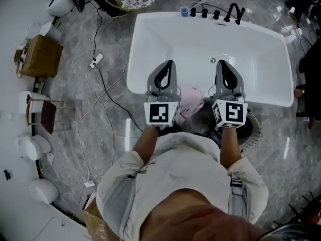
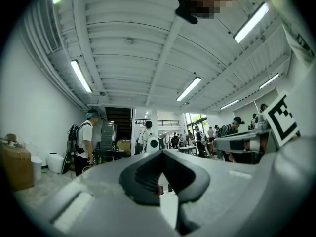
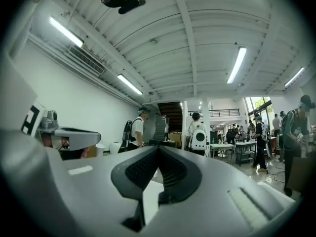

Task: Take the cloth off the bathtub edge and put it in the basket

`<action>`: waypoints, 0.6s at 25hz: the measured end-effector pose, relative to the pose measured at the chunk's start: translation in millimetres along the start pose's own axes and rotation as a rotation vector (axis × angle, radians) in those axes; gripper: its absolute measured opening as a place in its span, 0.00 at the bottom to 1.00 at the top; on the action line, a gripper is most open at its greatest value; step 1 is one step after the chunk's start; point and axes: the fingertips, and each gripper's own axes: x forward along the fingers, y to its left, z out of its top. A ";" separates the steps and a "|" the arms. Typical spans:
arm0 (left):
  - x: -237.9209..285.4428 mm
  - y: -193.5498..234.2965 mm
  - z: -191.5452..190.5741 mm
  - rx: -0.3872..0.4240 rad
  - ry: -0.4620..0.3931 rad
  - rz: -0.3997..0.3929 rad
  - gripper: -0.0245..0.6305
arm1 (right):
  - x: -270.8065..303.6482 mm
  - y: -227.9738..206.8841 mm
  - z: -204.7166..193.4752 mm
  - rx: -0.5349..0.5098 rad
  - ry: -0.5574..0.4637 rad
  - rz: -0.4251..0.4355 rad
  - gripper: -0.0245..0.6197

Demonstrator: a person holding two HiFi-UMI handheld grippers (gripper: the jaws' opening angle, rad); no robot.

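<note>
Flanking cloth point(image 1: 189, 103) on bathtub point(image 1: 150, 34) rim — left gripper point(image 1: 169, 63), right gripper point(image 1: 219, 63); basket point(image 1: 255, 129) beside.

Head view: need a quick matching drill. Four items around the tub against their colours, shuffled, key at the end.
Items:
1. cloth on the near tub edge
2. cup on the far rim
3. faucet
4. box on the floor

Colours:
A. black
B. pink
C. brown
D. blue

Pairs: 1-B, 2-D, 3-A, 4-C
</note>
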 end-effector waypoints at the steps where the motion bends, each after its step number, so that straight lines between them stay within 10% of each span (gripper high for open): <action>1: -0.4 11.2 0.3 -0.012 -0.001 -0.001 0.04 | 7.3 7.9 0.1 0.003 0.003 -0.007 0.04; 15: 1.4 89.9 -28.9 -0.078 0.007 -0.062 0.04 | 61.5 77.0 -17.1 -0.038 0.085 -0.032 0.04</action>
